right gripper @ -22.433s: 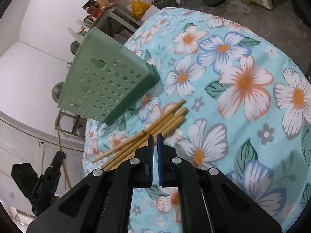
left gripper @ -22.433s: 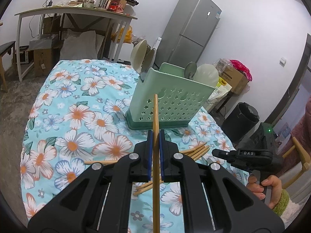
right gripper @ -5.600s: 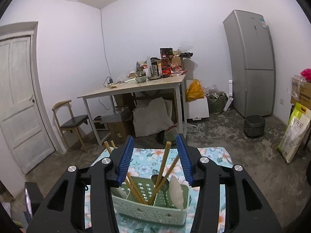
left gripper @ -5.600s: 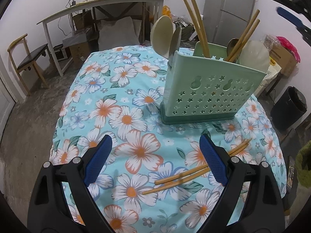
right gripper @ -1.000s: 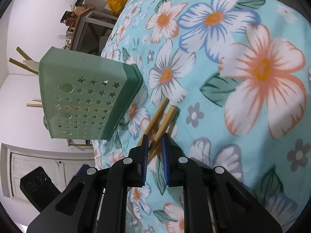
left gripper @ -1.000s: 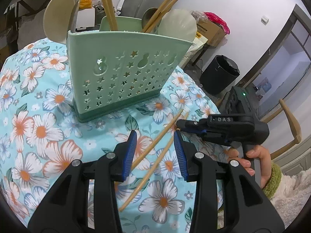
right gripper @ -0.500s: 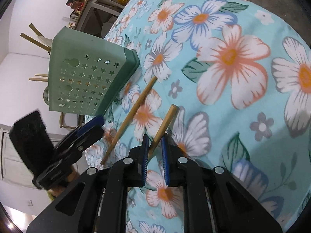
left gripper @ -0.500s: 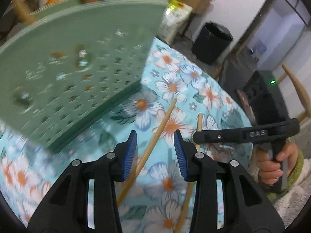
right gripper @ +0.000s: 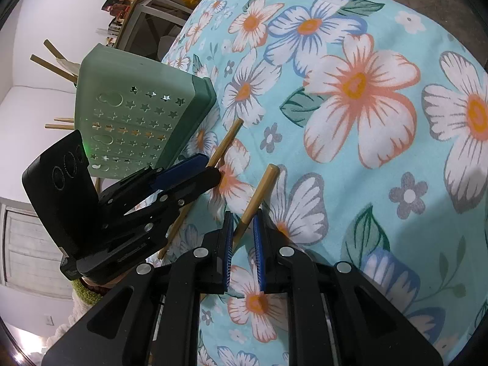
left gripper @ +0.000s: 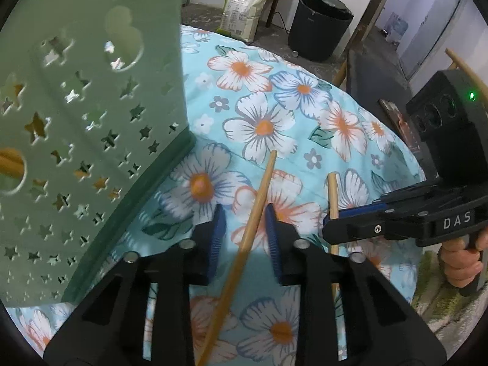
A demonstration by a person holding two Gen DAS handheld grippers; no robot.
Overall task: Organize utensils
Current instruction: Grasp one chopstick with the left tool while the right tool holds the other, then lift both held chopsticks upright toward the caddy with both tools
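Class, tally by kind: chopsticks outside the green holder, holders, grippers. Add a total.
Chopsticks outside: 2
Green holder: 1
Grippers: 2 (left gripper closing around one chopstick, right gripper gripping the other)
Total: 5

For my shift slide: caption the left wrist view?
Left gripper closing around a chopstick beside the green utensil holder.
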